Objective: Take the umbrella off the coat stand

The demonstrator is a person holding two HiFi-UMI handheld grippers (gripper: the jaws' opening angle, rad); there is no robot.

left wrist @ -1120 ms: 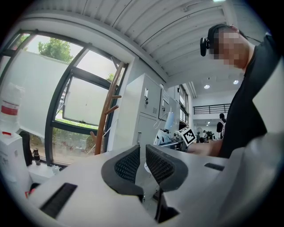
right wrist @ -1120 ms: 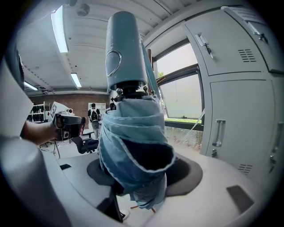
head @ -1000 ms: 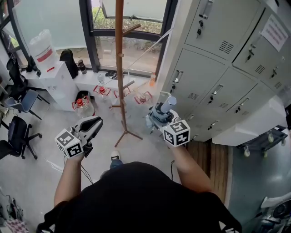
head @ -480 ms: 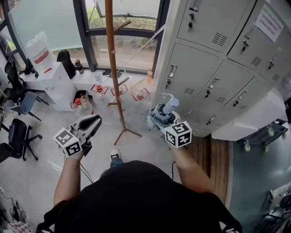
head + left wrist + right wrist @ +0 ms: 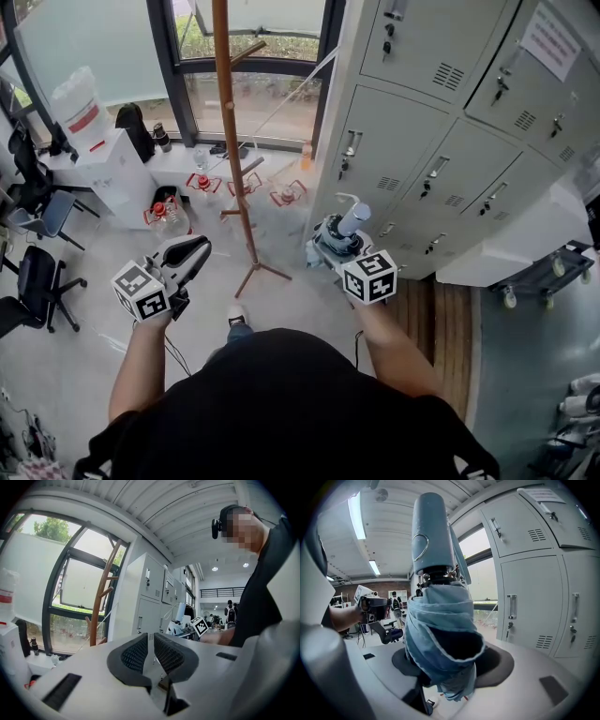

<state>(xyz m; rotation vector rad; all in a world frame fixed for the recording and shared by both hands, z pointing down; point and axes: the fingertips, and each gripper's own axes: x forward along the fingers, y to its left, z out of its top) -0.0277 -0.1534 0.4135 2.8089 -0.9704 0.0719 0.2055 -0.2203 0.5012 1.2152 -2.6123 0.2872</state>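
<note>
The person is holding both grippers out in front of the chest, and the left gripper is pointing roughly level toward the window with its dark ribbed jaws drawn almost together, only a thin slit showing and nothing sitting between them. The right gripper is pinching the umbrella: its jaws are closing on the bunched blue-grey fabric from both sides, and the grey cylindrical handle is sticking up and away from the jaws. The umbrella is hanging clear of the coat stand, off to the right of the wooden pole and in front of the lockers, touching neither as far as the head view is showing. The stand's splayed feet are resting on the pale floor just beyond and between the two grippers. Around its base several red-topped items are lying; they are looking like small bottles or clips, though they are too small to tell. Farther left a white cabinet is carrying a large translucent jug, and the dark-framed window is closing the view behind.
</note>
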